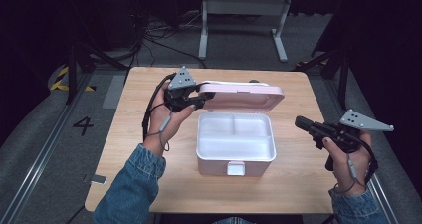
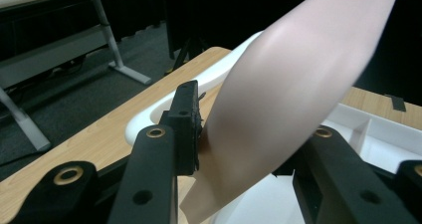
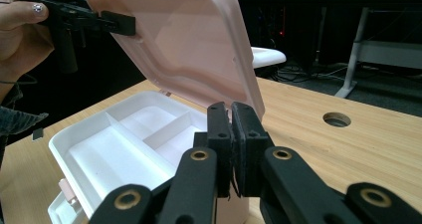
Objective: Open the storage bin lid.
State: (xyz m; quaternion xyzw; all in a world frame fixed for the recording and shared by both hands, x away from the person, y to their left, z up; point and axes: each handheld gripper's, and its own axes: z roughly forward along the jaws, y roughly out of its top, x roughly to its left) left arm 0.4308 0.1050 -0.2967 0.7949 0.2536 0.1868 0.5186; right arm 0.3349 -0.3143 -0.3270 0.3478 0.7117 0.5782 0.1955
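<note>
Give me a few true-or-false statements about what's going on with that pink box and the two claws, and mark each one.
1. The pink lid is raised and the box stands open. True.
2. The left claw grips the lid's edge. True.
3. The right claw holds the front latch. False: it hangs beside the box, jaws pressed together on nothing.
4. The white tray inside is full of tools. False: its compartments look empty.
5. The box sits on a wooden table. True.
</note>
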